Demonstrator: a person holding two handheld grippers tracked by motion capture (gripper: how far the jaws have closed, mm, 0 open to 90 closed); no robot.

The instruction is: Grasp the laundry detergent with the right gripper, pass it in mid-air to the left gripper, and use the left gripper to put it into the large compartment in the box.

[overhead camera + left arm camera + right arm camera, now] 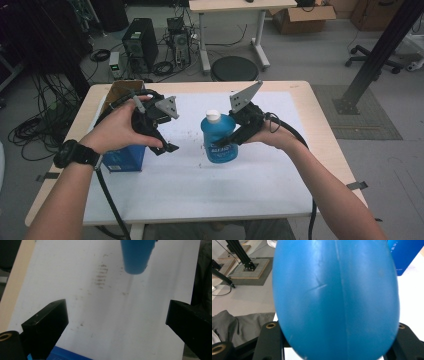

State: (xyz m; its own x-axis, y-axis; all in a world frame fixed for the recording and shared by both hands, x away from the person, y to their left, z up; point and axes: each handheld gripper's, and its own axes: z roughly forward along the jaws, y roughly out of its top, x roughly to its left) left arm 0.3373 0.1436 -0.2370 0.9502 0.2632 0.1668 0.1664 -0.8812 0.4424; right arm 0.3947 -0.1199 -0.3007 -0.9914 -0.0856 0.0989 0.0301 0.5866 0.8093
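High view: the right gripper [225, 141] is clamped on a blue bottle [218, 138] with a white cap, held upright near the middle of the desk [300, 100], over a white mat [200, 185] that covers most of the wooden top. At 9 o'clock from the bottle, the left gripper [167, 148] hovers with its jaws apart and empty, just beside a blue box [125, 159] that stands on the mat's left edge. An open cardboard box [116, 92] sits behind it at the desk's 10 o'clock corner. Judging from this, the pick-up is done; what is left is likely to hand the bottle over or set it down, and the left gripper has not taken hold of anything yet. Beyond the desk lie a grey floor, a computer tower [140, 42], loose cables, a round black stool [234, 68] and a second desk.

Left gripper view: the two black jaws stand wide apart over the mat [62, 270], which carries faint brownish scuff marks [101, 276]. The bottle's base [136, 257] hangs at 12 o'clock, seemingly clear of the surface.

Right gripper view: the bottle's blue body [335, 297] sits tight between the jaws, and the blue box [405, 253] shows at 1 o'clock.
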